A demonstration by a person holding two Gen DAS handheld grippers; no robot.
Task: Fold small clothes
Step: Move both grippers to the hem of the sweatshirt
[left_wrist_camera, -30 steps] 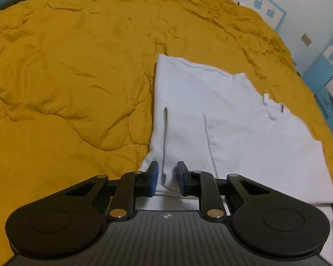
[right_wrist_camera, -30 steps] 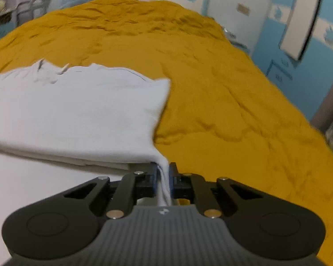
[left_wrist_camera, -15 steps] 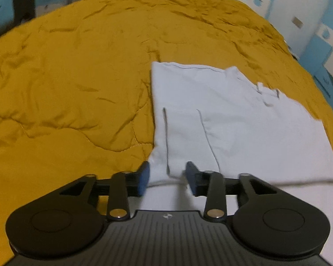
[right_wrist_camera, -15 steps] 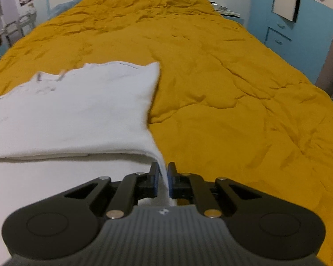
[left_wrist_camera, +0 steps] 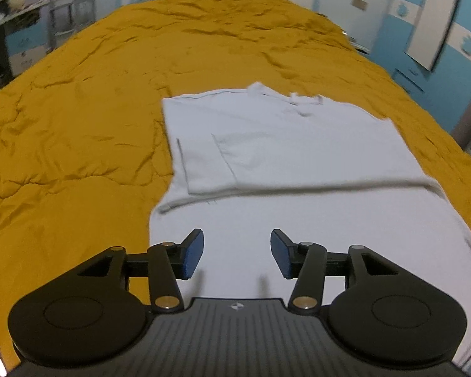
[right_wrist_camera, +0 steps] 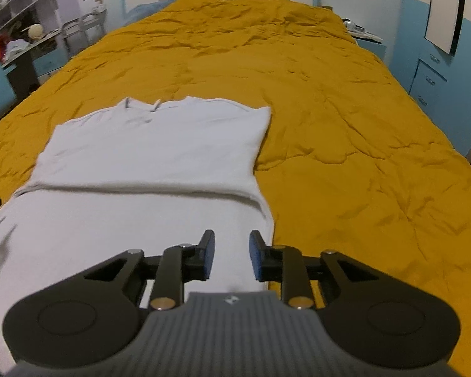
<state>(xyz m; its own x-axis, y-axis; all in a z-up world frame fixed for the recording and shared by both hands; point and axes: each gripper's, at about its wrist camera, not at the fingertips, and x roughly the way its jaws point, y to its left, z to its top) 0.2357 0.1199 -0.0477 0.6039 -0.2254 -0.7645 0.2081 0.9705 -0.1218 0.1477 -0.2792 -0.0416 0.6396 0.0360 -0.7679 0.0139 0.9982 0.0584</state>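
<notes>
Left gripper (left_wrist_camera: pixel 234 254): its jaws are opening and stand wide apart. Nothing is pinched. The white cloth lies under the gap, not pressed by the blue pads (left_wrist_camera: pixel 192 253).
Right gripper (right_wrist_camera: pixel 231 255): its jaws are opening too, with a smaller gap. No cloth is caught between them.
White shirt (left_wrist_camera: pixel 298 163): it lies flat on the yellow blanket (left_wrist_camera: pixel 78 119), nearer the blanket's near edge than its far edge. A folded-over part lies on top, and its edge runs across the middle of the shirt.
Near part of the shirt: one flat, smooth layer right below both grippers.
Far part of the shirt: the neck end with a small tag (right_wrist_camera: pixel 156 106), pointing toward the far edge of the blanket.
How it will handle: I think it is light, soft and floppy. It will bend and droop when lifted. It will not break.
Where to hold: I would pinch the two near corners, one in each gripper, so the cloth stays even.
Watch out: a soft blanket can get pinched along with the shirt.
</notes>
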